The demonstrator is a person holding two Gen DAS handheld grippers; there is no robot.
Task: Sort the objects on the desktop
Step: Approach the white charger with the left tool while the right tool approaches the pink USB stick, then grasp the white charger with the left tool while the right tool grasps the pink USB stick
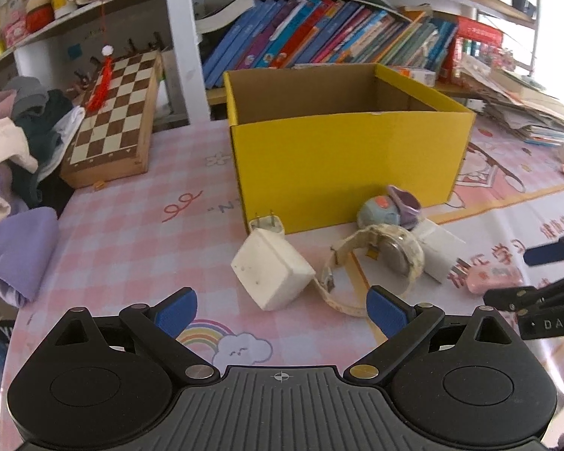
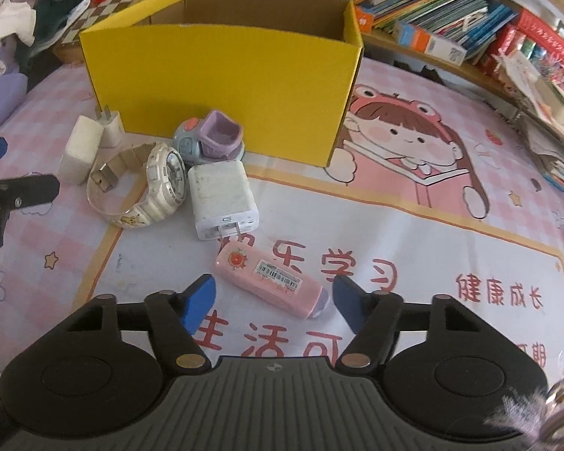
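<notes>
A pink checked cartoon desk mat (image 2: 451, 225) carries a yellow box (image 2: 222, 86) at twelve o'clock, chargers (image 2: 222, 197), a watch (image 2: 158, 184) and a pink eraser (image 2: 270, 282) at six.

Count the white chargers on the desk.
2. One white charger lies left of the watch, prongs toward the yellow box. The other charger lies right of the watch, prongs toward the pink case. The box interior is partly hidden.
</notes>
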